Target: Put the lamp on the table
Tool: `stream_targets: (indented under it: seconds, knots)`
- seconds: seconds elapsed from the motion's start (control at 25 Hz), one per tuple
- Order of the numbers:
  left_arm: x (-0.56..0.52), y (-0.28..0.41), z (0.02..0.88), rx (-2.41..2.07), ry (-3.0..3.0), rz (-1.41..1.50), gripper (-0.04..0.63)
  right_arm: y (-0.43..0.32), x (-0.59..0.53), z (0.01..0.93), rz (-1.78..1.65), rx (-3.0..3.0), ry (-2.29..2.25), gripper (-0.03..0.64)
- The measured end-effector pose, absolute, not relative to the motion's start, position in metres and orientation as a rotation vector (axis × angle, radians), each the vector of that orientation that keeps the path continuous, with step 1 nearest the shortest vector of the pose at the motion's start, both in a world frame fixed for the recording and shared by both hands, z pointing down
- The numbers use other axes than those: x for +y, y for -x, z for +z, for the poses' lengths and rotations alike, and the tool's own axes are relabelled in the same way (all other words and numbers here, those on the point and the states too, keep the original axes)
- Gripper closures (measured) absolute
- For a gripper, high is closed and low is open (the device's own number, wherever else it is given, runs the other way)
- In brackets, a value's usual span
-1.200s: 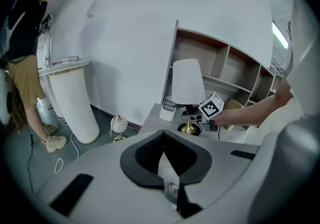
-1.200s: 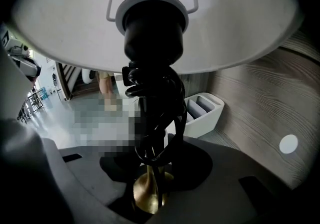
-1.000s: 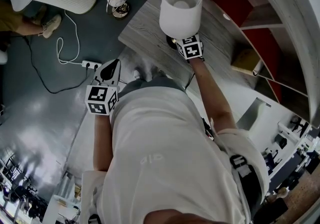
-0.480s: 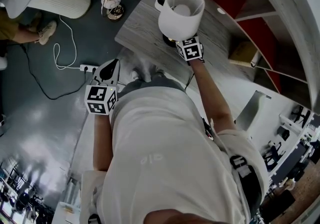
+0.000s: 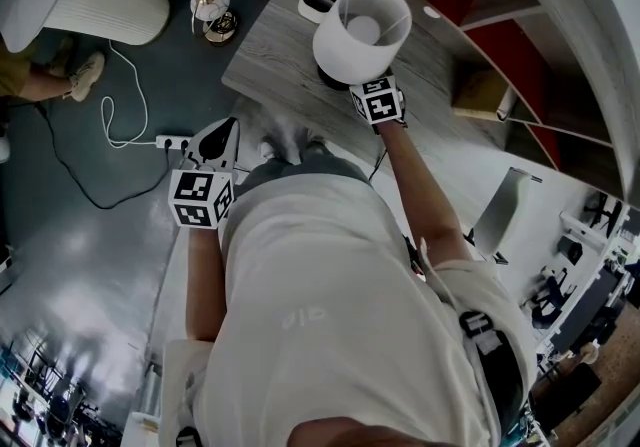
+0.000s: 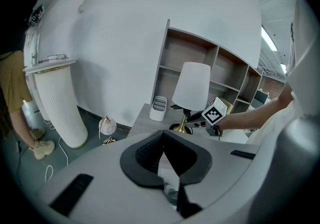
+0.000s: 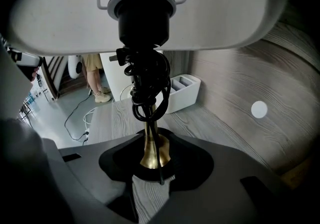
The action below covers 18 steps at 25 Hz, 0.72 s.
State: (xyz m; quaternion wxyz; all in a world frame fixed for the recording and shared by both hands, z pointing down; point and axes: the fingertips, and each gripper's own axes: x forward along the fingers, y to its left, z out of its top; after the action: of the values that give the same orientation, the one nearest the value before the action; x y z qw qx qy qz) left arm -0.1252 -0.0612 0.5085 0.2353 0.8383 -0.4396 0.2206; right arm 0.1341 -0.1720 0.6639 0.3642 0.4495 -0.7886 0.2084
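The tabletop [image 5: 270, 65] carries the lamp [image 5: 360, 30], standing upright: long axis vertical, shade on top, base flat on the wood. The right tongs [image 7: 155, 168] gape around its brass stem without pinching it. The left tongs [image 6: 164, 140] are closed and empty, held clear of the tabletop.

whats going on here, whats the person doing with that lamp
A person holds tongs in each hand. The lamp stands upright on the wooden table. The right tongs sit at its foot, jaws wide apart either side of the brass stem, not gripping it. The left tongs are shut and empty, held away from the table over the floor.
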Motion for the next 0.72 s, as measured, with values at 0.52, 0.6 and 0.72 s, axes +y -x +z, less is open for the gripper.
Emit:
stream_targets:
  seconds: [0.52, 0.6, 0.72]
  knots:
    - [-0.067, 0.118, 0.512, -1.137, -2.331, 0.614, 0.58, -0.147, -0.152, 0.674, 0.597, -1.963, -1.19, 0.446]
    - [-0.068, 0.117, 0.511, -1.127, -2.337, 0.615, 0.58, -0.149, -0.149, 0.675, 0.602, -1.954, -1.193, 0.446]
    - [-0.07, 0.117, 0.512, -1.113, -2.343, 0.618, 0.58, -0.151, -0.145, 0.676, 0.61, -1.939, -1.203, 0.446]
